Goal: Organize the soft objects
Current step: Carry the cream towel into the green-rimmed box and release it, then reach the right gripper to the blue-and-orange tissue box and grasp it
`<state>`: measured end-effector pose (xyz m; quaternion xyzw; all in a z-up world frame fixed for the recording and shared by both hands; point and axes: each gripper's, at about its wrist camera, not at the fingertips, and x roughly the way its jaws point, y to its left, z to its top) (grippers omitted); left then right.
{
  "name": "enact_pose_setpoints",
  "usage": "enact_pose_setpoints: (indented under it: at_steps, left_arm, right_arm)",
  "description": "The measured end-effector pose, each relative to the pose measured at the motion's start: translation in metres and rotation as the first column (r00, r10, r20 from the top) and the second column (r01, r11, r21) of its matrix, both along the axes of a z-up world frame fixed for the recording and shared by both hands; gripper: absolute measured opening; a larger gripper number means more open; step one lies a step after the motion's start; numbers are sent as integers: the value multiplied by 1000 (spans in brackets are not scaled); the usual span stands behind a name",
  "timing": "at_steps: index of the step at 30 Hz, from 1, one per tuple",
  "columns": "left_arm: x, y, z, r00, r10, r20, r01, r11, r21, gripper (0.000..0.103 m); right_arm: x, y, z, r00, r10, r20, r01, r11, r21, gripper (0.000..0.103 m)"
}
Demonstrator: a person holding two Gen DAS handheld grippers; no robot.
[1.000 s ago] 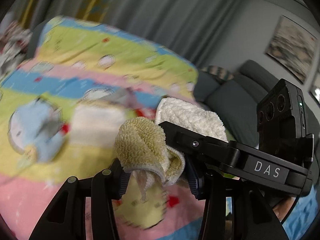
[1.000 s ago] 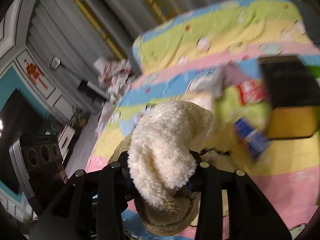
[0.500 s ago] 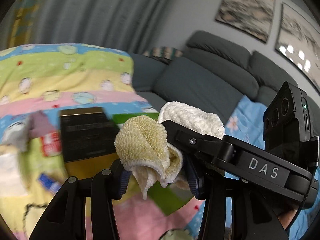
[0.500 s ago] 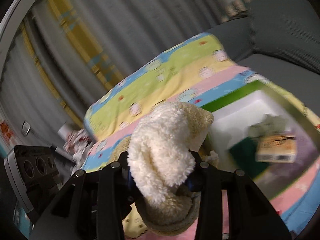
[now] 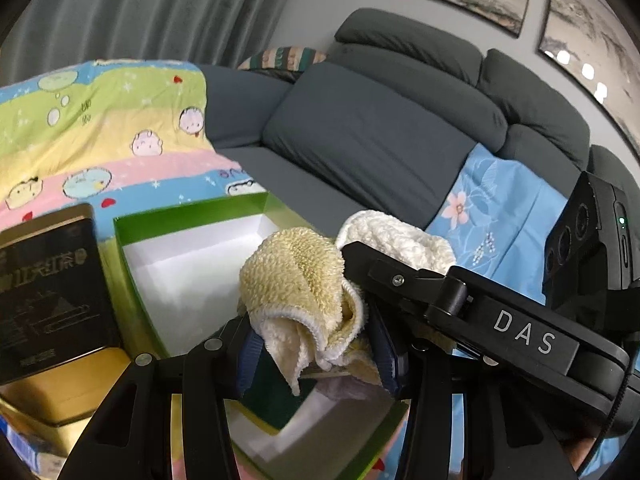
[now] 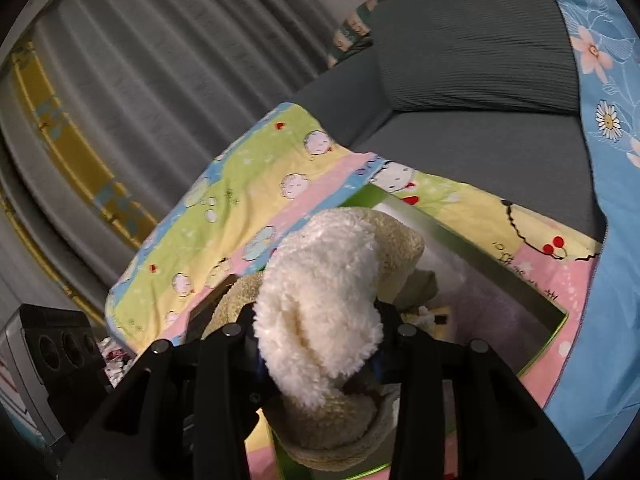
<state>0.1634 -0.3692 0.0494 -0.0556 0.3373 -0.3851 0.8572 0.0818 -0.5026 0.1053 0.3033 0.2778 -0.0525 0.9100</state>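
Both grippers have the same fluffy towel (image 5: 296, 276) pinched between them, right over the open green box (image 5: 192, 216). The left gripper (image 5: 316, 344) is clamped on the yellowish end, and the right gripper (image 6: 320, 356) is clamped on the cream end. A black-and-gold tin (image 5: 44, 288) sits just beside the box on the cartoon blanket (image 5: 100, 128).

Left gripper (image 5: 316, 344): matte black linkage arms, round silver pivot screws, blue pads inside the fingers (image 5: 250, 354). Right gripper (image 5: 460, 312) crosses the left view: black bar with one screw, white "DAS" lettering (green LED on its camera block), thin black cable along the edge.
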Motion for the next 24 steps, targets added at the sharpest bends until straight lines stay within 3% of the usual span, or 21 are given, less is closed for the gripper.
enact_pose_setpoints:
  at_steps: [4,9,10,12,14,16,20,24]
  left_arm:
    - [9,-7,-17,998,24,-54,-22,999,34,49]
    - [6,-6,-20,998,53,-33,-50,996,69,50]
    - [5,-5,-19,998,53,-35,-51,996,69,56]
    - [1,-1,-16,998,53,-34,-50,996,70,66]
    - [-4,4,-10,998,54,-11,-53,997,60,72]
    - [-9,12,-2,998,66,8,-66,996,58,81]
    - [-17,28,9,997,80,12,-81,995,56,81]
    - [-28,54,20,995,100,-15,-100,995,25,85]
  right_arm:
    - [8,-8,-15,997,-32,-67,35,999,42,37]
    - [12,-14,-24,989,-89,-119,90,996,7,40]
    - [10,-16,-24,989,-90,-119,92,996,16,42]
    - [6,-18,-22,988,-106,-115,109,994,23,49]
    - [0,-17,-17,987,-127,-101,129,992,6,64]
    - [-4,-15,-11,989,-124,-85,124,992,-9,71]
    - [-13,-6,4,991,-119,-60,115,992,-60,94]
    - [-25,2,18,992,-124,-23,121,988,-99,98]
